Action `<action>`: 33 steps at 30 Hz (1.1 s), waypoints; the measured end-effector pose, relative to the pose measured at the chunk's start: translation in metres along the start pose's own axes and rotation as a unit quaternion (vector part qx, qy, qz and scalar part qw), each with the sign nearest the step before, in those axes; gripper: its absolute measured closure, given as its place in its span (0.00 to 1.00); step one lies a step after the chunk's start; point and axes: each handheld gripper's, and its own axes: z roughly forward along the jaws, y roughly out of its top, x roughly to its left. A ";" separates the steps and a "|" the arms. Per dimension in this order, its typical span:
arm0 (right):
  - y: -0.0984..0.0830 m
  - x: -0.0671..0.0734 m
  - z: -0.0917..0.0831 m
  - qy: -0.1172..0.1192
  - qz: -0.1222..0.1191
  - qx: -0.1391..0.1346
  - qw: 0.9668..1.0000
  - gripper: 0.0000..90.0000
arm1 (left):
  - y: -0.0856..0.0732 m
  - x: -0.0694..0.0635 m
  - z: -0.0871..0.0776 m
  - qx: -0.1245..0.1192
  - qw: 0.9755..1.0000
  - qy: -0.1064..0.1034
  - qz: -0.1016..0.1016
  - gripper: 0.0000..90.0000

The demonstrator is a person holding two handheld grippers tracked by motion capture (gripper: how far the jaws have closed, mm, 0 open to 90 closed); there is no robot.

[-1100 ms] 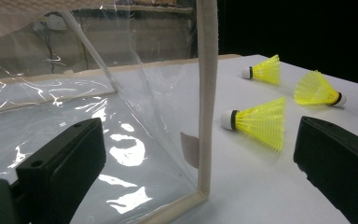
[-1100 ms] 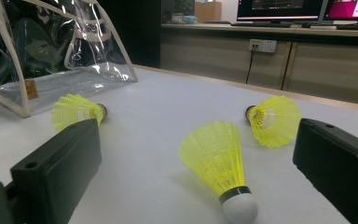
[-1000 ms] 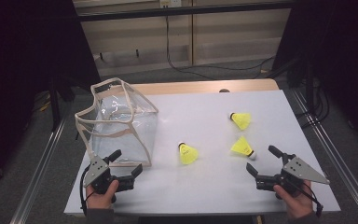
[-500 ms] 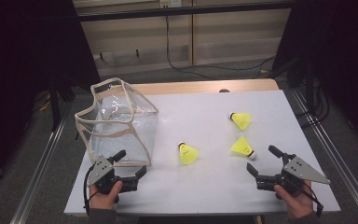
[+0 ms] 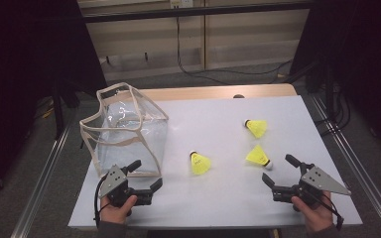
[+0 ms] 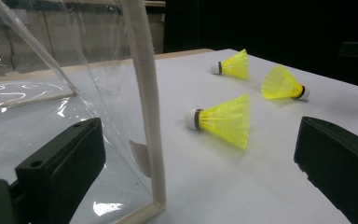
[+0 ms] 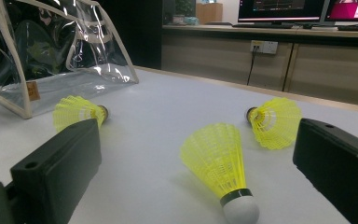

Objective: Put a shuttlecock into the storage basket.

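Observation:
Three yellow shuttlecocks lie on the white table: one in the middle point(image 5: 200, 163), two at the right point(image 5: 256, 128) point(image 5: 258, 157). A clear bag point(image 5: 124, 134) with beige trim stands at the left. My left gripper point(image 5: 148, 173) is open at the bag's near corner, one jaw against the clear wall point(image 6: 37, 112). The middle shuttlecock point(image 6: 226, 119) lies a little beyond its jaws. My right gripper point(image 5: 277, 168) is open just short of the nearest right shuttlecock point(image 7: 219, 163), whose white cork points at me. Both grippers hold nothing.
The table's wooden far edge point(image 5: 218, 92) and metal side rails point(image 5: 44, 173) bound the work area. Cabinets and a cable run along the floor behind. Monitors point(image 7: 307, 9) glow on a counter in the right gripper view.
My left gripper has drifted slightly to the right along the bag's front. The right gripper, the bag and the shuttlecocks have not moved.

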 end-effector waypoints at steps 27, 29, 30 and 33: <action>0.000 0.000 0.000 0.003 0.001 0.001 1.000 0.01 | 0.003 -0.017 0.016 0.014 0.999 -0.040 -0.002 0.02; 0.000 0.000 0.001 0.003 0.001 0.001 1.000 0.01 | 0.003 -0.019 0.017 0.014 0.999 -0.043 -0.004 0.02; 0.000 0.000 0.001 0.003 -0.001 0.001 1.000 0.01 | 0.003 -0.019 0.018 0.013 0.999 -0.046 -0.004 0.02; 0.000 0.001 0.001 0.003 0.000 0.002 1.000 0.01 | 0.003 -0.021 0.019 0.015 0.999 -0.049 -0.001 0.02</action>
